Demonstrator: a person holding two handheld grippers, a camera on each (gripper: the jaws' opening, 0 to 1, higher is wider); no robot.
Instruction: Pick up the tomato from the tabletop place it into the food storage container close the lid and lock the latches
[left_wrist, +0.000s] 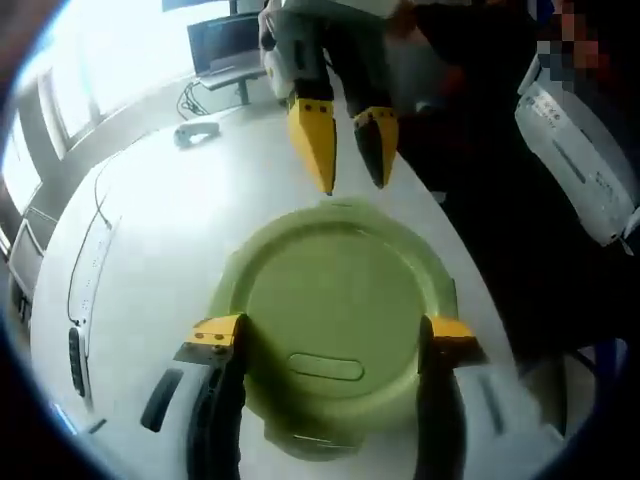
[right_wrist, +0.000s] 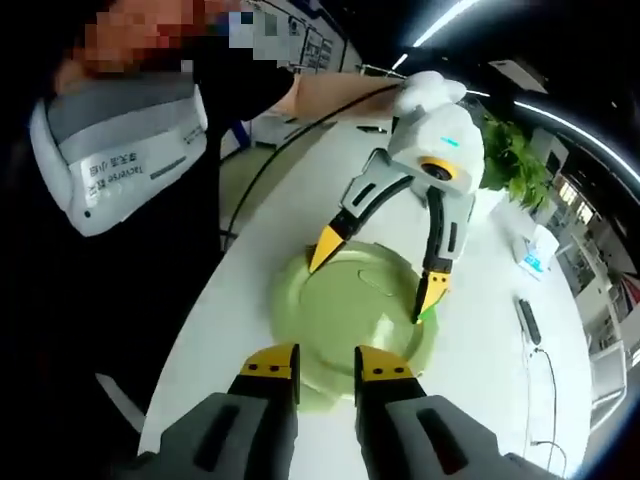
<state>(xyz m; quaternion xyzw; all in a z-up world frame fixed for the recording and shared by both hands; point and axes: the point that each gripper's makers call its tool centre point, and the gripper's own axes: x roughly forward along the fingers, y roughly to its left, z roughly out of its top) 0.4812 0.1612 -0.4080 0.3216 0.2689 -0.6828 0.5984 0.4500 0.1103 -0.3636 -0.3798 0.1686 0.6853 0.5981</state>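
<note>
Lid down on one green container

Container count is one, round, lid closed, on the white table. Left gripper spreads wide, straddling it. Right gripper, at 12 o'clock, hangs slightly parted, empty. Right gripper view adds one plant.

Nothing here can be read. The grey pad strapped on the person's arm carries a few lines of dark print, seen in both views, but the letters are too small and blurred to make out.
</note>
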